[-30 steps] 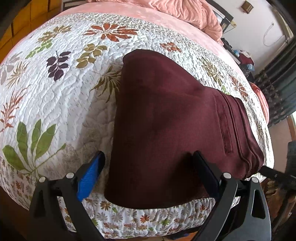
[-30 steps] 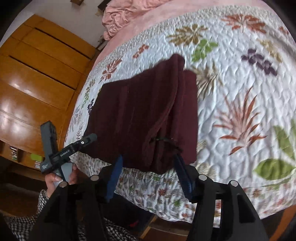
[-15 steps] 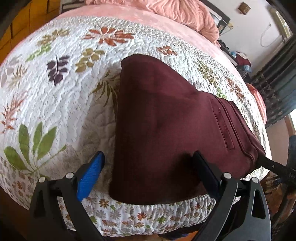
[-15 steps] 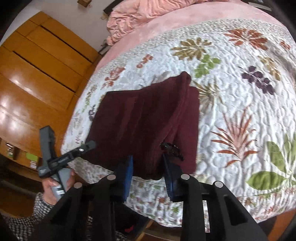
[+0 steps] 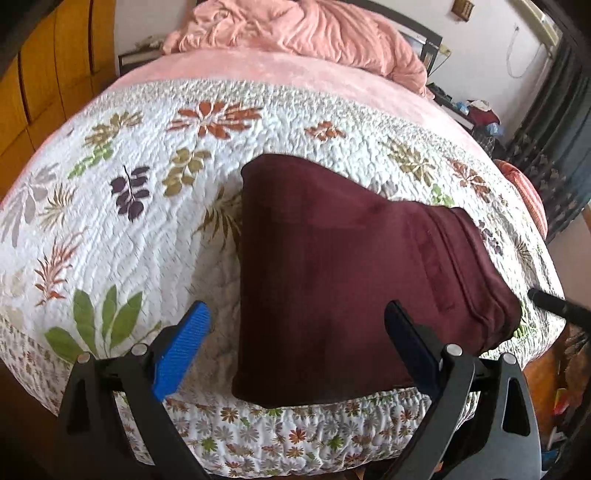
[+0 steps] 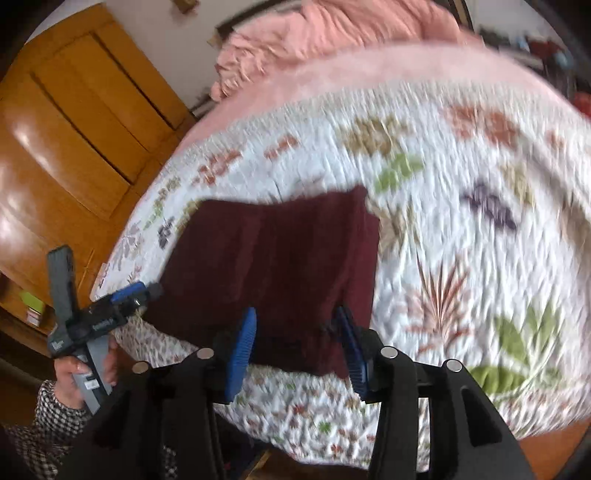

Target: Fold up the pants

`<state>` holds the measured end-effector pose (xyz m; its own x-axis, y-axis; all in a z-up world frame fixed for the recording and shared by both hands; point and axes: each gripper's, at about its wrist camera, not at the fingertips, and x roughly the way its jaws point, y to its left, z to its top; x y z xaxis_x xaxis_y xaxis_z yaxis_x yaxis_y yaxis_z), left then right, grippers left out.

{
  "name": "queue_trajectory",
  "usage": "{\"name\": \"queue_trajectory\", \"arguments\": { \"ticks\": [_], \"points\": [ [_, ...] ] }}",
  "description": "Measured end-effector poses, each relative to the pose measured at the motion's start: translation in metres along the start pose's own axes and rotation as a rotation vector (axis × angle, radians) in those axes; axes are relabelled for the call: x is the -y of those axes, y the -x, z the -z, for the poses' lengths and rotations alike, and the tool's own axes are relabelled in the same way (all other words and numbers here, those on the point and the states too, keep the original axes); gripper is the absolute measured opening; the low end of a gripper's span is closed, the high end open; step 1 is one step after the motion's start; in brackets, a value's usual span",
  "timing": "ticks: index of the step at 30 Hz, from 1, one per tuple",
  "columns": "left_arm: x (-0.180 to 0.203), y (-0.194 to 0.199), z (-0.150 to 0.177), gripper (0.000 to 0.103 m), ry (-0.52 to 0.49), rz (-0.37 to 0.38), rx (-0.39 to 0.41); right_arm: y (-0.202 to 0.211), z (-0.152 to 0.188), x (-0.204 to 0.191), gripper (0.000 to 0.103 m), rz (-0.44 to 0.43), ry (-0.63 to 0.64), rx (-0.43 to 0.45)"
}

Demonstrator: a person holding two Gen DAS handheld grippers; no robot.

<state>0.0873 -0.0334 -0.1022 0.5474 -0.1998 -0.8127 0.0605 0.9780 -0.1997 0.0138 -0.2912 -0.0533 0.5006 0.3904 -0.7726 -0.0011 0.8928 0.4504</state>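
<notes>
Maroon pants point(image 5: 354, 280) folded flat on floral quilt point(image 5: 147, 229) near bed edge, just ahead of both claws. Left claw point(image 5: 295, 354) spread wide, gripping nothing. Right claw point(image 6: 297, 347) just been opening, blue pads point(image 6: 242, 350) clear of fabric, nothing held. Pink blanket point(image 5: 303, 33) bunched far beyond.

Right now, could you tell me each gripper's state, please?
Left gripper: open, holding nothing.
Right gripper: open, just widened, gripping nothing.
</notes>
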Motion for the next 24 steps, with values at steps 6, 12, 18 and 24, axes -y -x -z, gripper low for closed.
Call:
{"name": "queue_trajectory", "arguments": {
  "ticks": [6,12,18,24],
  "points": [
    [0.002,0.011,-0.004,0.095,-0.003,-0.007,0.033,-0.02,-0.009,-0.022,0.05,-0.05,0.022,-0.02],
    [0.001,0.019,-0.007,0.095,-0.022,-0.027,0.061,-0.052,0.012,-0.005,0.048,-0.009,-0.012,-0.088],
    [0.005,0.022,-0.009,0.095,-0.024,-0.023,0.079,-0.06,0.019,0.011,0.043,-0.036,-0.056,-0.085],
    [0.009,0.028,-0.007,0.095,-0.052,-0.038,0.096,-0.046,0.018,0.01,0.047,-0.062,-0.089,-0.055]
  ]
}}
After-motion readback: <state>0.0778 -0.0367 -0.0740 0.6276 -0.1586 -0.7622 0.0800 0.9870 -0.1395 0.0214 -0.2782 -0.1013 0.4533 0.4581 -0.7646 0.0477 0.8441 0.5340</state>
